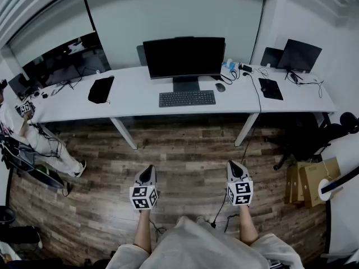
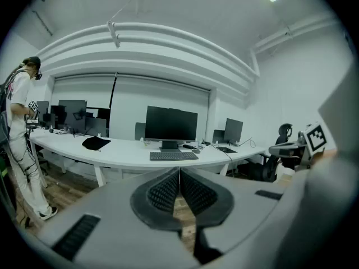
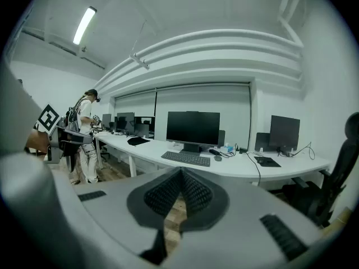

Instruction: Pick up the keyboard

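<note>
A dark keyboard [image 1: 187, 98] lies on the long white desk [image 1: 140, 97], just in front of a black monitor [image 1: 184, 58]. The left gripper view shows the keyboard [image 2: 173, 156] far ahead, and so does the right gripper view, keyboard [image 3: 185, 158]. My left gripper [image 1: 147, 174] and right gripper [image 1: 236, 168] hover over the wooden floor, well short of the desk. Both are shut with nothing between the pads. The left gripper [image 2: 179, 174] and right gripper [image 3: 180, 174] have their ribbed pads pressed together.
A mouse [image 1: 220, 87] lies right of the keyboard, a black bag [image 1: 101, 88] to its left. A second monitor [image 1: 300, 55] and mousepad [image 1: 271, 88] are at the right. A person [image 1: 33, 139] stands at the left. An office chair [image 1: 314, 139] and cardboard boxes [image 1: 311, 181] are at the right.
</note>
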### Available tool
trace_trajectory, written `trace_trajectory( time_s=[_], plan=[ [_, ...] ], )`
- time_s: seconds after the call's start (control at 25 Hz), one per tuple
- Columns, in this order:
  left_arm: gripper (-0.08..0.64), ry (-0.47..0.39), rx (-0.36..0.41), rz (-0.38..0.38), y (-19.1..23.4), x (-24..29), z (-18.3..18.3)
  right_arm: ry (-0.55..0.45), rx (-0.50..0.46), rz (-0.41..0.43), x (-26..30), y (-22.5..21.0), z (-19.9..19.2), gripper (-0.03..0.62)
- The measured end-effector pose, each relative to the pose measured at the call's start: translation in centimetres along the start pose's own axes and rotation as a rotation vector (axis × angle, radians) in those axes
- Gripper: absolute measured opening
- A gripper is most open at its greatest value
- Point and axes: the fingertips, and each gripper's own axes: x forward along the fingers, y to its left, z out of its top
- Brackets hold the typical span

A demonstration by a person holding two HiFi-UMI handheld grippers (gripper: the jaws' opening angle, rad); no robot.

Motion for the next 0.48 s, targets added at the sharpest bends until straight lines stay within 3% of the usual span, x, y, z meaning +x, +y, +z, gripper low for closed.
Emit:
trace_trajectory(
  time_s=[0.48],
  plan=[
    [0.011,0.004,0.007,-0.005,0.09,-0.65,-0.35,-0.003,0.006,-0.004,-0.72,0.62,-0.57,0.000]
  ],
)
